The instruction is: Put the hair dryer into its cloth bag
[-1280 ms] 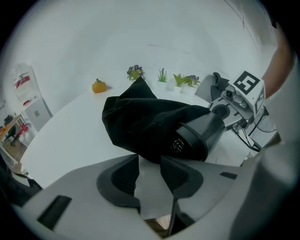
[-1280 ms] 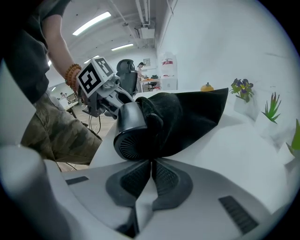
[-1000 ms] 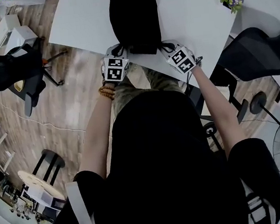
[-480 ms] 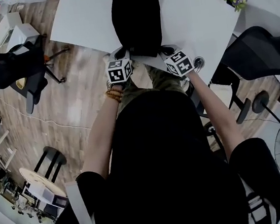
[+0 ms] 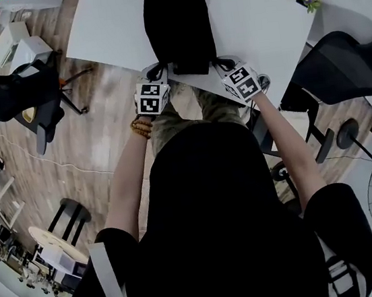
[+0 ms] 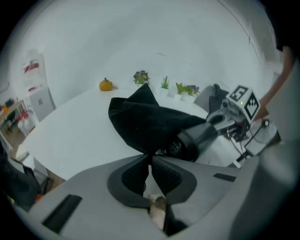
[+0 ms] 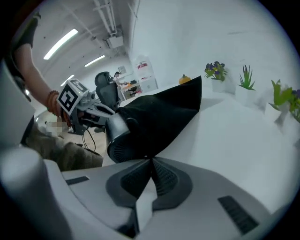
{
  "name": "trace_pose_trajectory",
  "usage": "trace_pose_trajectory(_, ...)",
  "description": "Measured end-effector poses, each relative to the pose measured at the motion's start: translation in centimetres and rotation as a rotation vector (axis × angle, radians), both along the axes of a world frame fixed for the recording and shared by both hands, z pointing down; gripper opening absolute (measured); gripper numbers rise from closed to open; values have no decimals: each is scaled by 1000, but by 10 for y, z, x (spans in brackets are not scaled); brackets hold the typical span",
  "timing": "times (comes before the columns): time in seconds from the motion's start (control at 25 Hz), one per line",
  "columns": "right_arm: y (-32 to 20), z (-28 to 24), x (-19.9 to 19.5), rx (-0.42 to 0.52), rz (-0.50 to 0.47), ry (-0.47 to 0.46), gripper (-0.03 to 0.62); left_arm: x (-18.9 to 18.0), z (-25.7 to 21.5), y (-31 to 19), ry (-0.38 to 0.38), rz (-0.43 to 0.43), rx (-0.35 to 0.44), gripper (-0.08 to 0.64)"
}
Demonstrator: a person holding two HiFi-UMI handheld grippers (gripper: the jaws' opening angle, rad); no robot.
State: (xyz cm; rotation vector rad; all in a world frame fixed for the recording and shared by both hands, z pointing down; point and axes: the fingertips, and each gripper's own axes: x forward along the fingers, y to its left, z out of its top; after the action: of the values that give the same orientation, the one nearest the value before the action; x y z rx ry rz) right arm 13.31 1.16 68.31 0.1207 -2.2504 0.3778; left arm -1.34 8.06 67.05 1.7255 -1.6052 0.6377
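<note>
Left gripper point(image 5: 163, 68) and right gripper point(image 5: 216, 62) sit side by side at the near edge of the white table point(image 5: 105, 26), both angled downward, with the black cloth bag point(image 5: 178, 23) between them. In the left gripper view the jaws are closed, their tips pinching a fold of the bag's rim. The right gripper view shows the same on the opposite side of the bag's mouth: jaws pressed together with the black cloth caught at their tips. The bag stretches away from both grippers across the table, its far corner standing up in a point. The hair dryer point(image 6: 197, 138) lies between the two grippers, mostly inside the bag. Only its dark grey rear end with the round vented cap pokes out of the mouth, just ahead of the left gripper's tips and to their right. Beyond the bag, far from the grippers, small potted plants point(image 7: 215, 71) line the table's far side.
</note>
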Motion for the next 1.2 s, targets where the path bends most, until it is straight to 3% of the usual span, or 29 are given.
trace_pose_trajectory(0.12, 16, 6, 8, -4, -27, 30, 28, 5, 9, 20, -135, 157, -30, 38)
trace_pose_trajectory(0.24, 35, 7, 6, -51, 37, 56, 28, 19, 15, 30, -165, 216, -42, 38)
trace_pose_trajectory(0.52, 38, 8, 7, -119, 464, 43, 28, 30, 13, 34, -122, 157, 65, 38)
trace_pose_trajectory(0.6, 39, 8, 5, -186, 635, 8, 28, 26, 12, 33, -56, 80, 80, 38)
trace_pose_trajectory(0.76, 41, 9, 6, -340, 941, -73, 26, 11, 10, 34, 130, -189, 67, 37)
trace_pose_trajectory(0.84, 43, 9, 7, -430, 1084, -133, 26, 3, 5, 33, 185, -293, 63, 34)
trace_pose_trajectory(1.0, 34, 2, 10, -644, 1371, -361, 25, 1, -11, 20, 321, -373, 115, 32)
trace_pose_trajectory(1.12, 17, -14, 6, -760, 1490, -551, 25, -3, -27, 6, 473, -455, 160, 32)
trace_pose_trajectory(1.2, 7, -26, 0, -753, 1451, -592, 26, -5, -38, -3, 521, -453, 186, 32)
